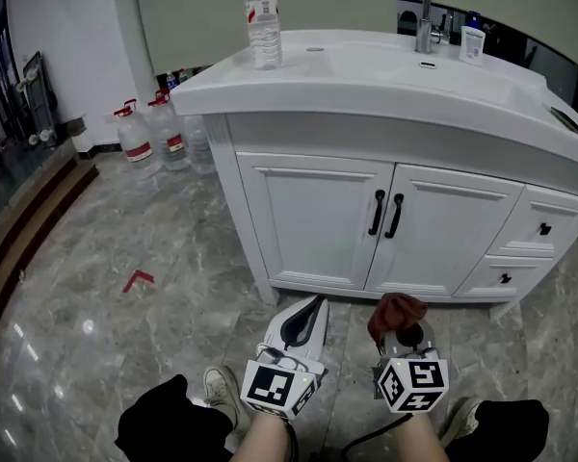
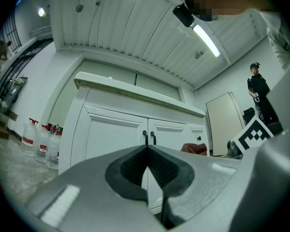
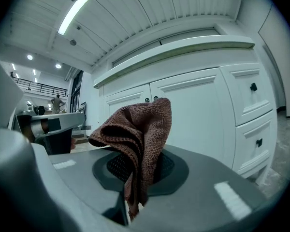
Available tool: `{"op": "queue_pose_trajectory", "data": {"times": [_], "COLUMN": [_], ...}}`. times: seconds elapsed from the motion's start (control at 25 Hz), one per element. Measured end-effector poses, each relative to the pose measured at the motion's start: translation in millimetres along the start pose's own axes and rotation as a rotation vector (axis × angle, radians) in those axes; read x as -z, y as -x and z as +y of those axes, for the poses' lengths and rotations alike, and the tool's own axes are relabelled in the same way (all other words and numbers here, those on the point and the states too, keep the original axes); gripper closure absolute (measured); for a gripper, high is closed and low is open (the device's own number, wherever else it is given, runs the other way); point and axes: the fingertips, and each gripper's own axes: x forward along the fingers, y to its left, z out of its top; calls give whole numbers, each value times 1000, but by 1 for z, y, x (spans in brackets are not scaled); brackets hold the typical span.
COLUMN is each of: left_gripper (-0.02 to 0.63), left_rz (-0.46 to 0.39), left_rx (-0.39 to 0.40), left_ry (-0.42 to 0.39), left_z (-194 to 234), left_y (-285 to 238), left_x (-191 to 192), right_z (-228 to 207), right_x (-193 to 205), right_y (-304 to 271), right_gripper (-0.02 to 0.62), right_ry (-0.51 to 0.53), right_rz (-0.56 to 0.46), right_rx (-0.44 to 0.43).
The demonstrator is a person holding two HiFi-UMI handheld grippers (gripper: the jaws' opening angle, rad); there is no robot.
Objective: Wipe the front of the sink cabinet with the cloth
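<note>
The white sink cabinet stands ahead of me, with two doors, black handles and drawers at the right. A brown-red cloth is bunched in my right gripper, whose jaws are shut on it a short way in front of the cabinet's base. In the right gripper view the cloth stands up from the shut jaws, with the cabinet doors behind it. My left gripper is shut and empty, beside the right one; in its own view its pads meet in front of the cabinet.
A water bottle, a tap and a small box are on the countertop. Large water jugs stand on the marble floor left of the cabinet. A red mark lies on the floor. My shoes are below the grippers.
</note>
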Motion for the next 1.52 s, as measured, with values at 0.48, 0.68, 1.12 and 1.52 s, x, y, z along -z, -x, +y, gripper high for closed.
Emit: {"op": "queue_pose_trajectory", "data": {"times": [0.48, 0.68, 1.12, 1.52], "left_gripper": [606, 606, 606, 606], "left_rz": [-74, -95, -39, -50], "left_rx": [-56, -63, -18, -19], "left_ry": [-4, -31, -101, -95], "left_z": [122, 165, 200, 195], "left_y": [-17, -18, -16, -23], "left_x": [-38, -54, -43, -42], "right_z": [84, 137, 220, 205], "right_x": [-69, -100, -133, -137], "right_y": [-125, -169, -242, -238], "right_gripper": [514, 514, 514, 511], "right_ry": [-3, 45, 80, 106], "right_rz": [-85, -126, -127, -114], "right_rx": [-147, -210, -282, -270]}}
